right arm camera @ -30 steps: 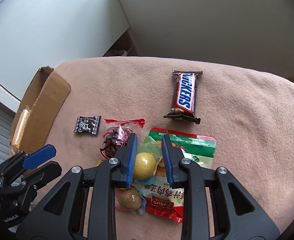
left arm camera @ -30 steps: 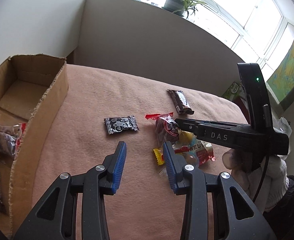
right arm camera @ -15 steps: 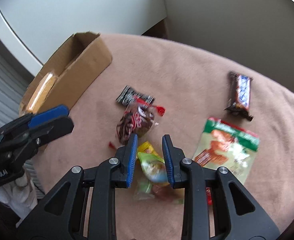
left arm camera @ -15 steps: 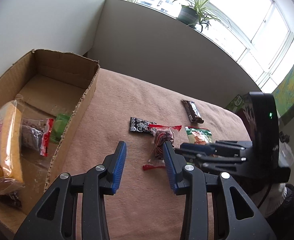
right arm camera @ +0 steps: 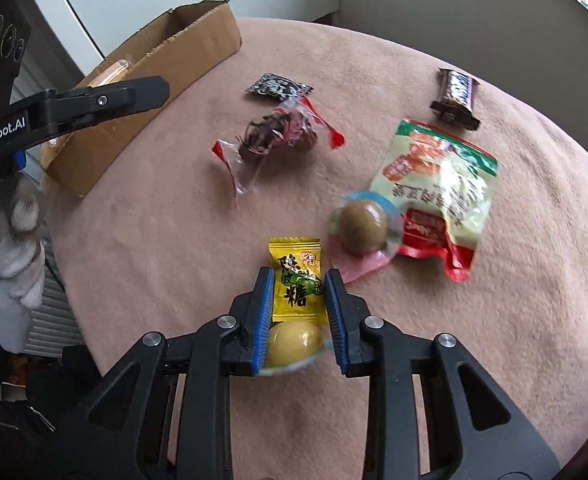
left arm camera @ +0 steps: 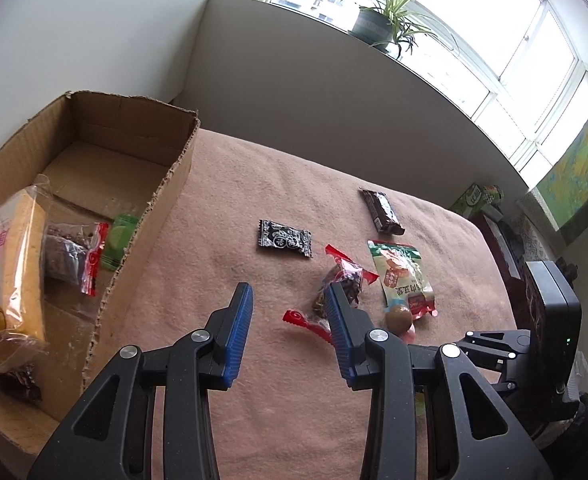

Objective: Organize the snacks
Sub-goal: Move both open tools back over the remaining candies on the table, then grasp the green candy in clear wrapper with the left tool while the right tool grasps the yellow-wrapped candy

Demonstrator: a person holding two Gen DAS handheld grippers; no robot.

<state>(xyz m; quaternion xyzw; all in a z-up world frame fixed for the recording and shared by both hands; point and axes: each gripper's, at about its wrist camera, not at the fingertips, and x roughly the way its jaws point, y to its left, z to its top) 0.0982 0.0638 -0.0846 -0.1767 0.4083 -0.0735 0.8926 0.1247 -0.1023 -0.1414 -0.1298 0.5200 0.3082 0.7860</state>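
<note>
A few snacks are already sitting in the cardboard box (left arm camera: 94,184) on the left. The right gripper (right arm camera: 299,312) is pinching a yellow egg pack (right arm camera: 294,340), while the left gripper (left arm camera: 290,332) is hovering part-open and empty. Five loose snacks, including the yellow candy (right arm camera: 296,280), are still waiting on the blanket (right arm camera: 454,320).

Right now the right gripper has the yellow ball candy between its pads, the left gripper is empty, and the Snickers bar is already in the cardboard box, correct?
Not quite. The Snickers bar lies on the pink blanket, outside the cardboard box, as the right wrist view shows. The rest holds: the right gripper has the yellow ball candy between its pads, and the left gripper is empty.
</note>
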